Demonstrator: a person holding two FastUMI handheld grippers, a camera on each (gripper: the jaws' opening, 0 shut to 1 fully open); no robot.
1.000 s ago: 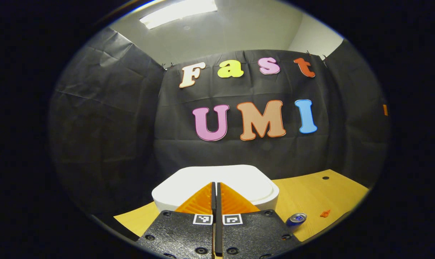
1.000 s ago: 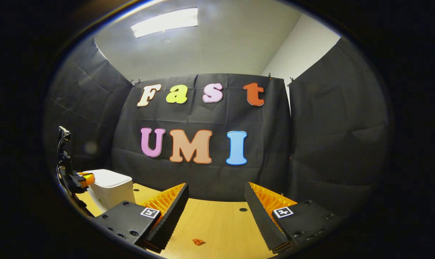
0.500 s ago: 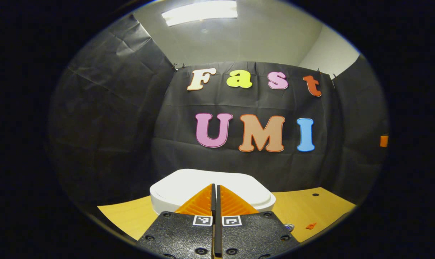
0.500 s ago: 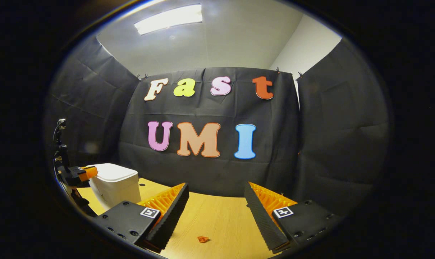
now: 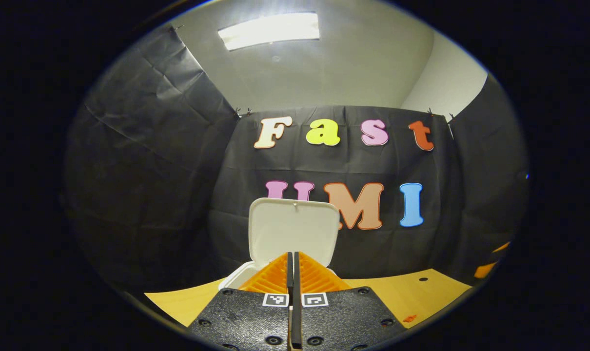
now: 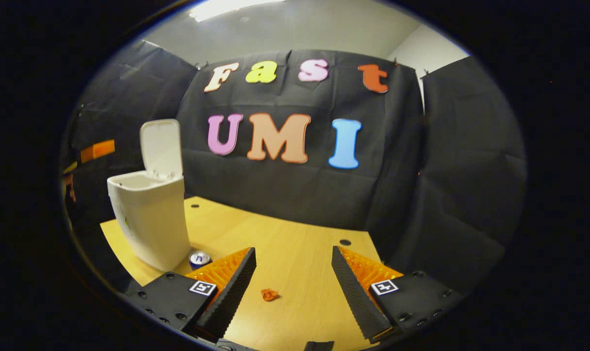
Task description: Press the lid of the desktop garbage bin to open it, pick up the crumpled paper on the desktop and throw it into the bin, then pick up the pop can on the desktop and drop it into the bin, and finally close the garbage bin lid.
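Across the wooden desktop (image 6: 295, 253), which runs up to the black cloth wall (image 6: 461, 161), the white garbage bin (image 6: 151, 219) is the largest thing; in the right gripper view it stands near the desktop's far left corner. Its lid (image 6: 161, 147) is swung up and stands nearly upright at the back of the rim, so the bin's mouth is uncovered. In the left gripper view the lid (image 5: 293, 233) rises straight ahead, its inner face toward the camera, with the bin's rim (image 5: 236, 277) showing low beside the fingers.

The right gripper (image 6: 295, 273) hangs over the near part of the desktop with its two fingers spread wide apart; nothing is between them and they touch nothing. The left gripper (image 5: 293, 273) has its fingers pressed flat together with no gap and nothing pinched; it points at the bin, but whether its tips touch the rim cannot be told.

The pop can (image 6: 199, 258) lies on its side at the foot of the bin, just beside the right gripper's left finger. The crumpled paper (image 6: 269, 294), small and orange, lies on the desktop toward the near edge, between the right gripper's spread fingers and nearer the left one. In the left gripper view it (image 5: 409, 318) shows low at the right, on the desktop's edge.
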